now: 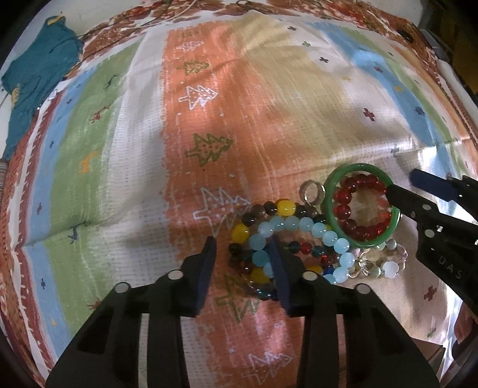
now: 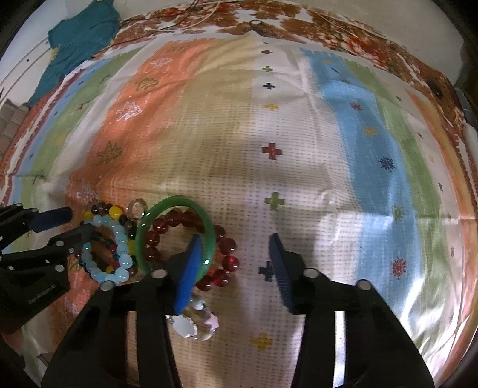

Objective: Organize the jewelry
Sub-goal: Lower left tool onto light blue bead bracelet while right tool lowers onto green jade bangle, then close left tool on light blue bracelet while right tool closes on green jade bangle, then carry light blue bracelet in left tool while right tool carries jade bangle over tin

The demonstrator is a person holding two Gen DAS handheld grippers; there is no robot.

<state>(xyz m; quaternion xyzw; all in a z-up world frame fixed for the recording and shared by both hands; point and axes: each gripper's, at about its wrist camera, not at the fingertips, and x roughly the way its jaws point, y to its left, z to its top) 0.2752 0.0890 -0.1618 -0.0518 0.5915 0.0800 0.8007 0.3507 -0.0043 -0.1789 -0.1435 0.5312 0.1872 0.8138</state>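
Observation:
A heap of jewelry lies on a patterned cloth (image 1: 209,119). A green bangle (image 1: 330,191) (image 2: 176,201) rests over a red bead bracelet (image 1: 343,210) (image 2: 228,262). Left of them lie a light blue bead bracelet (image 1: 298,223) (image 2: 122,259), a dark bracelet with yellow beads (image 1: 286,208), a silver ring (image 1: 312,194) and a white flower-charm bracelet (image 2: 186,326). My left gripper (image 1: 242,243) is open, its right finger down among the bead loops, their left sides between the pads. My right gripper (image 2: 234,237) is open; its left finger stands inside the bangle, whose right rim lies between the pads.
A teal garment (image 1: 35,80) (image 2: 80,38) lies crumpled at the far left corner of the cloth. Thin cords (image 2: 209,15) run along the far edge over a brown floral border. The cloth is wrinkled and stretches bare to the right of the heap.

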